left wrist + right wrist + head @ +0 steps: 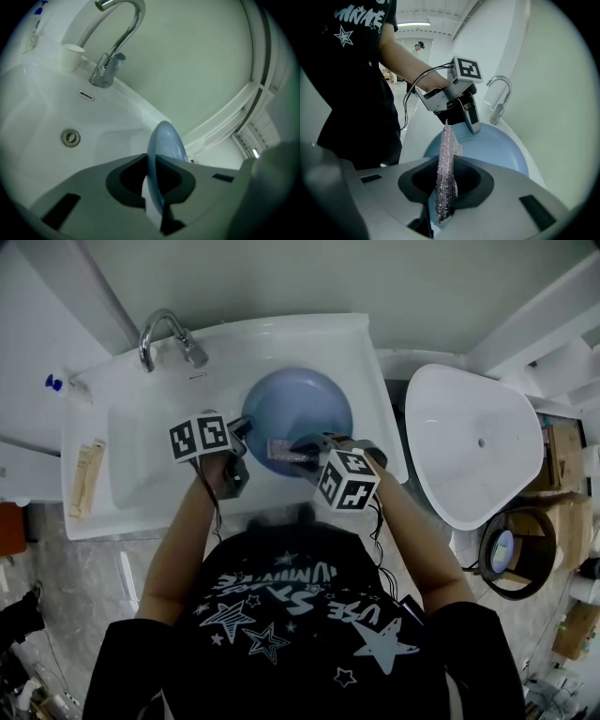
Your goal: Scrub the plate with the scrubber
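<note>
Scrub step: left gripper (pixel 152 161) clamped on round blue plate (pixel 305 404) rim at 9 o'clock, right gripper (pixel 446 159) pinching glittery pink mesh scrubber (pixel 444 185) at plate's 6 o'clock; next, press and sweep toward 12.

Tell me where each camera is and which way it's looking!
Head view: on the person's head, facing steeply down at sink, blue plate, left gripper, right gripper; forearms and black shirt show.
Left gripper view: on the left gripper, facing along jaws shut on the plate toward faucet and drain; no body shows.
Right gripper view: on the right gripper, facing past its scrubber across the plate to the left gripper; arm and shirt show.
Shared: all three show plate and faucet.
</note>
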{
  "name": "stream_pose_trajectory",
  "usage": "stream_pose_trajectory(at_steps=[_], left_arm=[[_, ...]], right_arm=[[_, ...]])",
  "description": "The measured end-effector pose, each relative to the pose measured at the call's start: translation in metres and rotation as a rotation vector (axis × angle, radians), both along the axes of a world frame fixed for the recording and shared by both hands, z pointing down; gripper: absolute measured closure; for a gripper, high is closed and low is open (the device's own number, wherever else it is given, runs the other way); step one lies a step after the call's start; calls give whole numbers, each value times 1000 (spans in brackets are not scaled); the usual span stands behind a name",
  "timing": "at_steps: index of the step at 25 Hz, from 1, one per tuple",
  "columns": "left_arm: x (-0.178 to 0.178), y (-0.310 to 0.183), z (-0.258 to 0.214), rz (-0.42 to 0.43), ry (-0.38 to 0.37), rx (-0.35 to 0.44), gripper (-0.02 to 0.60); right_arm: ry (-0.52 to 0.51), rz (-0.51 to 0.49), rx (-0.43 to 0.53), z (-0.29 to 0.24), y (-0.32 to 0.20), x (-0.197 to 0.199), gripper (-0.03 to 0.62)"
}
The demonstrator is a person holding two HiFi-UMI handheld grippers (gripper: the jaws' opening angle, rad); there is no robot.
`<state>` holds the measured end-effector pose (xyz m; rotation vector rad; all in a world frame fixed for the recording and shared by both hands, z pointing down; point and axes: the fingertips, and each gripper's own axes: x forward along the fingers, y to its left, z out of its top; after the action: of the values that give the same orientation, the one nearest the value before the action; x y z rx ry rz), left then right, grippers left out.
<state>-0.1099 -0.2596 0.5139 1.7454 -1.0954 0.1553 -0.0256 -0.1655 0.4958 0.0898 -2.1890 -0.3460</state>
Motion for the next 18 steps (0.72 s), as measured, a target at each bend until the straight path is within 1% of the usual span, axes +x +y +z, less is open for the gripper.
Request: stream_pose_trajectory(at_steps=[2, 4, 7, 9, 11, 14, 18], left_arm=[[-2, 1, 4, -3, -12, -3, 552], [-3, 2, 8, -4, -19, -7, 552], [-1, 5, 8, 3, -13, -9, 552], [1, 7, 7, 17, -18, -6, 552], [1, 9, 5, 31, -30, -3, 552], [3, 12, 3, 48, -34, 4, 552], [4, 15, -1, 48, 12, 6, 552]], right_arm=[[-3, 3, -10, 1, 2, 2, 514], [-18, 22, 18, -3, -4, 3, 514], [-63, 100, 101, -17, -29, 5, 514], [-77, 159, 167, -27, -53, 7, 514], [-58, 200, 226, -31, -76, 12, 514], [-24, 226, 268, -31, -99, 18, 514], [27, 208, 302, -22, -110, 21, 514]])
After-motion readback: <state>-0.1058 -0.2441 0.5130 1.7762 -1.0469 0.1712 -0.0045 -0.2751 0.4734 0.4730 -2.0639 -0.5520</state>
